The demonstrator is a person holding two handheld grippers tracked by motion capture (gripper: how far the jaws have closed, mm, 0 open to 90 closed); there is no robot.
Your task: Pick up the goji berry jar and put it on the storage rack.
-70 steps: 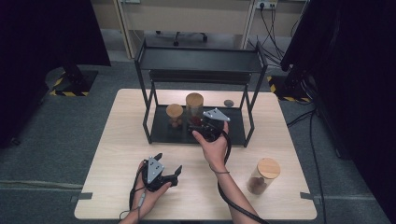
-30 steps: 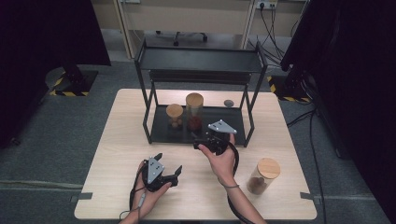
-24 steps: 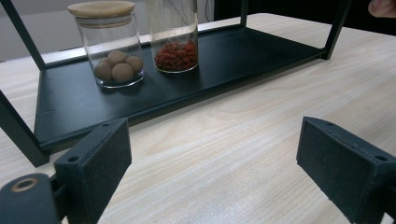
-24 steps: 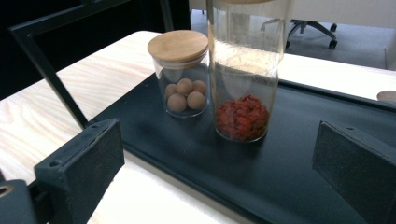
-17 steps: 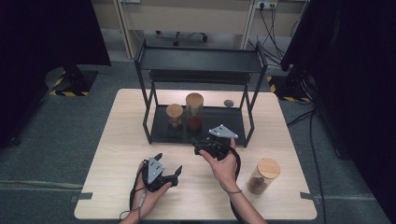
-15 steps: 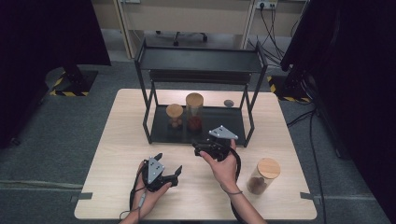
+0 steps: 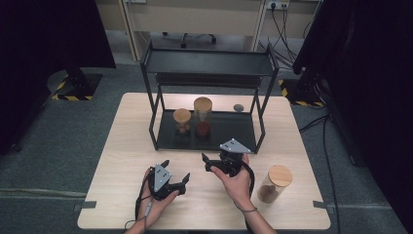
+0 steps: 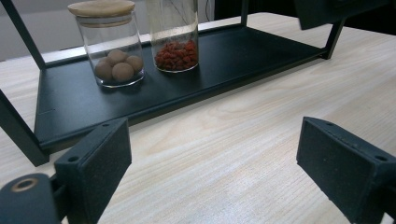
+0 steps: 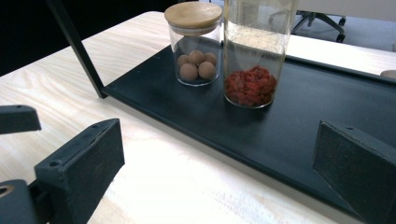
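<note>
on the light wooden table [image 7: 126, 146], a black two-tier rack [image 7: 209, 63] holds a tall jar of red bits [image 7: 203, 117] beside a short jar of brown balls [image 7: 182, 121]; just before it, right gripper [image 7: 214, 163] and left gripper [image 7: 178, 181] hover, jaws spread, grasping nothing.
</note>
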